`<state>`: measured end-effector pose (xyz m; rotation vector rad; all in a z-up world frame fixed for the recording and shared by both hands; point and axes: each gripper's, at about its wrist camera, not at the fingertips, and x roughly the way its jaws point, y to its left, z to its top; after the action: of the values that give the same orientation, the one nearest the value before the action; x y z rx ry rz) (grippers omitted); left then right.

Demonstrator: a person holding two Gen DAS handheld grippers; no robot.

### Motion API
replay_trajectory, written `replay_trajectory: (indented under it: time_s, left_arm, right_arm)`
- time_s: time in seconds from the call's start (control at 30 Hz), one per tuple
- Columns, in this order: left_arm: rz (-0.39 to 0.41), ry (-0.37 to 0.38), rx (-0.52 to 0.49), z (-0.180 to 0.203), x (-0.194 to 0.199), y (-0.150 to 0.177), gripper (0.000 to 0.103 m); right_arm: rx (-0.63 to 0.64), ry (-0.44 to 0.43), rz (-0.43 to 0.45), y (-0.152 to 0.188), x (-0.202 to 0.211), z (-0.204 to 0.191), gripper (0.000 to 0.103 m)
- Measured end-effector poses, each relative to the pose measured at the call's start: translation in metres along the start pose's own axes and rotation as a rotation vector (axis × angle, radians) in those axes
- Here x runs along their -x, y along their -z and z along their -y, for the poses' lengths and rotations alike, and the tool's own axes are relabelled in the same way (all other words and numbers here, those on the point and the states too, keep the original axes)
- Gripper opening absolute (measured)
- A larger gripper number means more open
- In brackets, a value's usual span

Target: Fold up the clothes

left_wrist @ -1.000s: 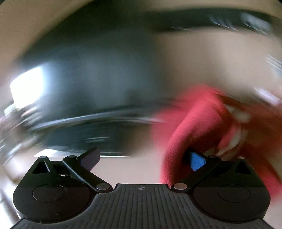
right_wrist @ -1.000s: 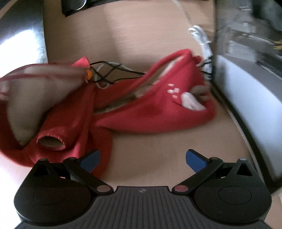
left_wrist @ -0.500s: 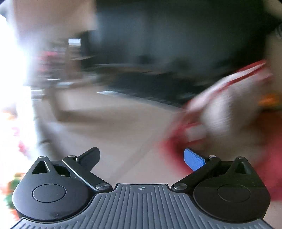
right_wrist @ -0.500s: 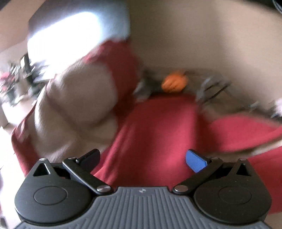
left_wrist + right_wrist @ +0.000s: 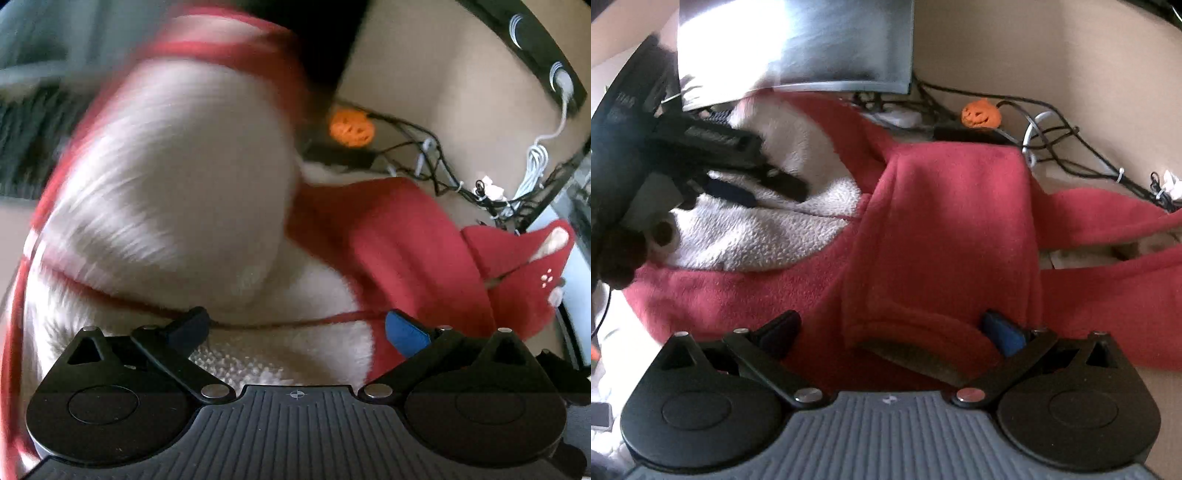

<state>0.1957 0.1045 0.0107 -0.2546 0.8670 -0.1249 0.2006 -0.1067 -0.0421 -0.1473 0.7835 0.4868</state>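
Note:
A red fleece garment with white fuzzy lining lies crumpled on the tan table. In the left wrist view its white lining (image 5: pixel 177 206) fills the frame and red fabric (image 5: pixel 399 236) runs right to a cuff. My left gripper (image 5: pixel 295 328) is open, right over the lining. In the right wrist view the red fleece (image 5: pixel 945 229) lies folded in a band, white lining (image 5: pixel 757 236) at left. My right gripper (image 5: pixel 892 328) is open over the red fold. The left gripper (image 5: pixel 753 192) shows there, open over the lining.
An orange pumpkin figure (image 5: pixel 981 113) and a tangle of black and white cables (image 5: pixel 1067 147) lie behind the garment. A monitor (image 5: pixel 798 48) stands at the back. Bare tan table (image 5: pixel 443 74) lies beyond, with a dark strip (image 5: pixel 546 62) at the far edge.
Both grippers have swung fast and closed in on the garment. The left one now hovers over the white lining, the right one over the red fold. The garment lies more gathered.

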Motion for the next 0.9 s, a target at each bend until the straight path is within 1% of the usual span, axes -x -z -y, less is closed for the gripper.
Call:
replay_trajectory:
  time_s: [0.1, 0.13, 0.17, 0.23, 0.33, 0.4, 0.5, 0.53, 0.6, 0.67, 0.77, 0.83, 0.9]
  left_arm:
    - [-0.015, -0.019, 0.027, -0.024, 0.017, 0.019, 0.103]
    - [-0.014, -0.024, 0.026, -0.032, 0.022, 0.022, 0.103]
    - [-0.009, -0.027, 0.019, -0.040, 0.028, 0.025, 0.103]
    - [0.000, -0.034, 0.009, -0.051, 0.038, 0.028, 0.103]
    - [0.010, -0.037, 0.022, -0.055, 0.049, 0.028, 0.103]
    - [0.017, -0.036, 0.042, -0.054, 0.050, 0.026, 0.103]
    - [0.027, -0.025, 0.039, -0.045, 0.052, 0.027, 0.103]
    - [0.030, -0.021, 0.037, -0.042, 0.052, 0.028, 0.103]
    - [0.041, 0.004, 0.012, -0.032, 0.056, 0.029, 0.103]
    - [0.042, 0.042, -0.017, -0.021, 0.057, 0.029, 0.103]
    - [0.020, 0.118, -0.053, -0.003, 0.055, 0.031, 0.103]
    - [-0.001, 0.157, -0.053, 0.007, 0.050, 0.033, 0.103]
    - [-0.024, 0.186, -0.044, 0.014, 0.044, 0.037, 0.103]
  right_arm:
    - [-0.006, -0.041, -0.040, -0.004, 0.002, -0.013, 0.103]
    - [-0.007, -0.080, -0.050, -0.004, 0.006, -0.015, 0.103]
    - [-0.021, -0.131, -0.060, -0.010, 0.009, -0.011, 0.103]
    - [-0.087, -0.186, -0.032, -0.023, 0.022, 0.007, 0.103]
    - [-0.039, -0.116, -0.014, -0.030, 0.047, 0.026, 0.103]
    - [0.055, -0.043, -0.054, -0.027, 0.047, 0.031, 0.103]
    - [0.117, 0.041, -0.072, -0.015, 0.052, 0.022, 0.103]
    - [0.126, 0.045, -0.083, -0.013, 0.048, 0.020, 0.103]
    - [0.149, 0.059, -0.089, -0.013, 0.041, 0.016, 0.103]
    - [0.182, 0.114, -0.063, -0.017, 0.042, 0.014, 0.103]
    - [0.195, 0.242, -0.006, -0.049, 0.030, 0.026, 0.103]
    - [0.169, 0.332, 0.056, -0.082, 0.020, 0.042, 0.103]
    - [0.132, 0.457, 0.162, -0.116, 0.012, 0.054, 0.103]
